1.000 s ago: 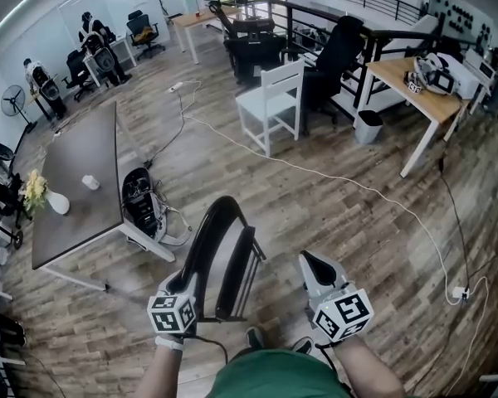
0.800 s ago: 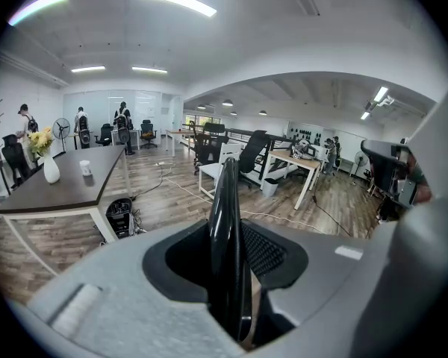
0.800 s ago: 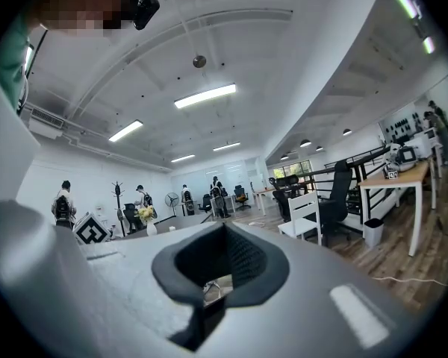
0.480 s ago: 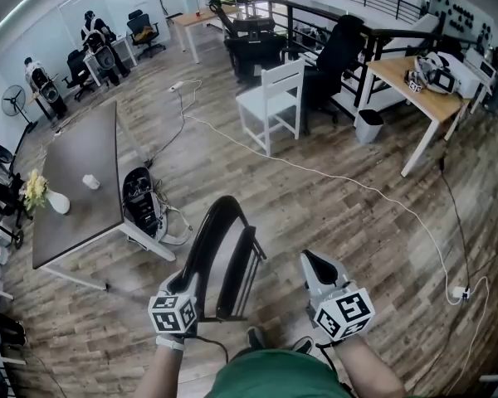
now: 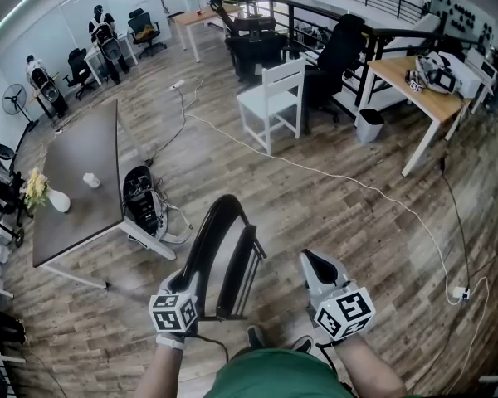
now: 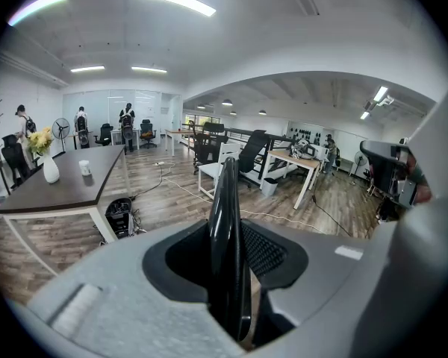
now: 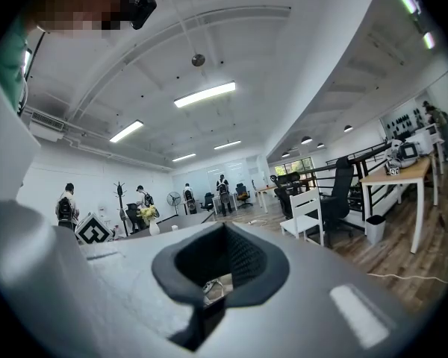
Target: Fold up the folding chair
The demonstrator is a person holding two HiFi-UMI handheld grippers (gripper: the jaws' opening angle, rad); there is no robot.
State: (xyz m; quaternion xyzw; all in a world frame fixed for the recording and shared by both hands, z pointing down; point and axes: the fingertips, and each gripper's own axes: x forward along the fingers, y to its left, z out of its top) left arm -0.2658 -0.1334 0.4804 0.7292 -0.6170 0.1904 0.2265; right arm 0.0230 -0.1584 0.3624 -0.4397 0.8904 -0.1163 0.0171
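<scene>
**Left grip on the chair, right one idle**

From my seat, the black folding chair stands upright on the wood floor directly in front of the person wearing the rig. Its panels sit close together, so in the left gripper view it reads as one thin dark blade seen edge-on. The left hand-held gripper is pinching the chair's upper left edge. Its pads are closed against the dark frame, which runs straight up between them.

The right hand-held gripper sits just to the right of the chair and clear of it. Its jaws are pressed together with nothing between them (only open room shows past the tips in the right gripper view).

Further out, a white chair stands mid-room. A pale cable snakes across the boards behind the folding chair. Off to the left is a dark worktop carrying a vase of yellow flowers and a small cup.
</scene>
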